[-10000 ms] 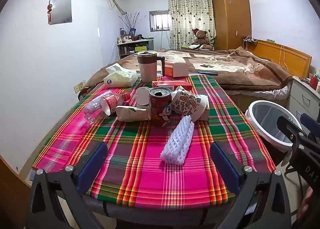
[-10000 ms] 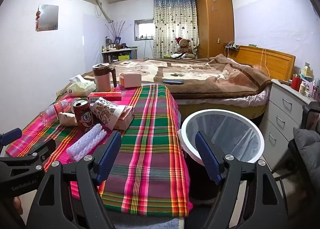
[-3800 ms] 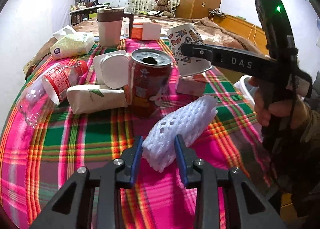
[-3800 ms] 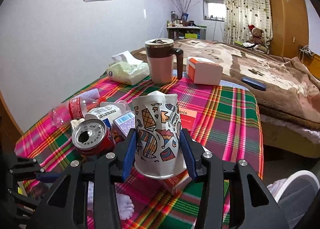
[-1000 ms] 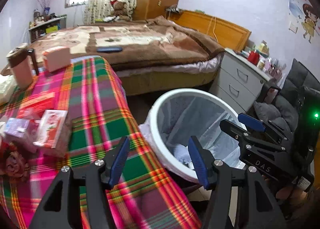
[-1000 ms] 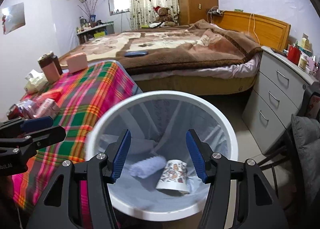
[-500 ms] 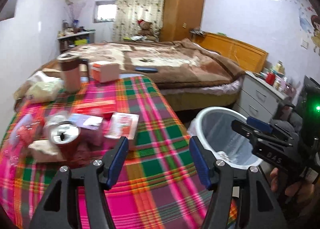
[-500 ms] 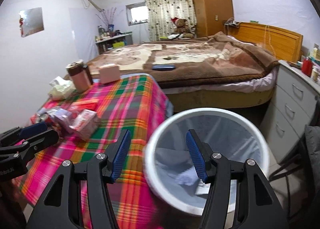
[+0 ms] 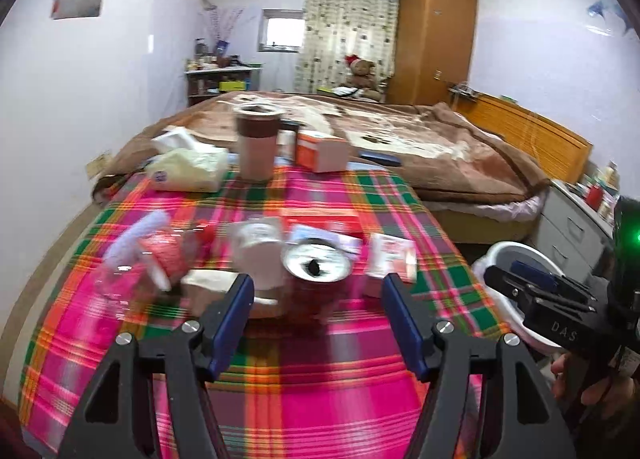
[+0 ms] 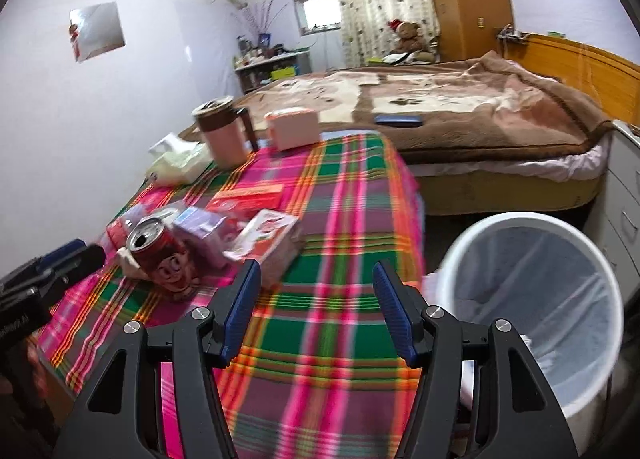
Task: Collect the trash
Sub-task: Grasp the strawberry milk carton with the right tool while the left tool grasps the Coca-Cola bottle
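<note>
Trash lies in a cluster on the plaid tablecloth [image 9: 320,399]. Nearest, the left gripper [image 9: 318,311] hangs over the cloth, its jaws opening with nothing between them; the red can [image 9: 317,279] stands just beyond its tips. The right gripper [image 10: 316,307] has its jaws spread and empty, with the white bin [image 10: 532,299] on the floor to its right. Left of the can lies a plastic bottle [image 9: 156,259], blurred. Farther off stand a mug [image 9: 258,143] and a tissue pack [image 9: 188,169].

We see pale lilac walls [image 9: 120,71], a small bright window [image 9: 282,31] beside patterned curtains [image 9: 348,27], a wooden wardrobe [image 9: 434,39], and a bed [image 10: 460,111] under a brown blanket.
</note>
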The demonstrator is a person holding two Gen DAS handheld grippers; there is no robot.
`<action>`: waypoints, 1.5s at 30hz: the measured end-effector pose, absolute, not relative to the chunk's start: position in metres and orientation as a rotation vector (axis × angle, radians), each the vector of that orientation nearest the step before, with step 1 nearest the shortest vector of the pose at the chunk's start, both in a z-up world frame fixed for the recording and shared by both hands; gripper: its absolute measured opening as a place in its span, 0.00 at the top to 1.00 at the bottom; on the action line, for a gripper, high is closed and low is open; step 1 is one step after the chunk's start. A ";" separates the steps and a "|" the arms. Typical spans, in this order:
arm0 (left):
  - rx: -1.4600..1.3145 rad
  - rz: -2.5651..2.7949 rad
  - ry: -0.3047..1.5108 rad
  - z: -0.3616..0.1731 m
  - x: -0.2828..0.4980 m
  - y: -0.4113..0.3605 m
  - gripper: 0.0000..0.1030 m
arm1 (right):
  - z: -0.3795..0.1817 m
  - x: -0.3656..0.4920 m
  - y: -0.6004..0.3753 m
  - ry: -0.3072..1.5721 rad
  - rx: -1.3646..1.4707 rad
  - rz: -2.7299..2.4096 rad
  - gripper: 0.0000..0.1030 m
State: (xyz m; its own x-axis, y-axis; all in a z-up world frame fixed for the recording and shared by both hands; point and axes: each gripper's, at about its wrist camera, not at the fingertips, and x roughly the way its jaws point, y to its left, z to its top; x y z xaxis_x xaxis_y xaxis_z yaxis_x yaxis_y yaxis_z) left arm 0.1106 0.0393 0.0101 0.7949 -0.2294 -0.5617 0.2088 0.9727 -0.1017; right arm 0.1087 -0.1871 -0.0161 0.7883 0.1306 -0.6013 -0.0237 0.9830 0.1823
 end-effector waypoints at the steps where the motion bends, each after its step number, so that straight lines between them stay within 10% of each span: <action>1: -0.037 -0.218 0.607 0.009 0.112 0.048 0.33 | -0.018 0.111 -0.182 0.663 0.169 0.087 0.42; 45: 0.054 -0.200 0.860 -0.043 0.240 0.157 0.29 | -0.055 0.210 -0.113 0.862 0.154 0.068 0.38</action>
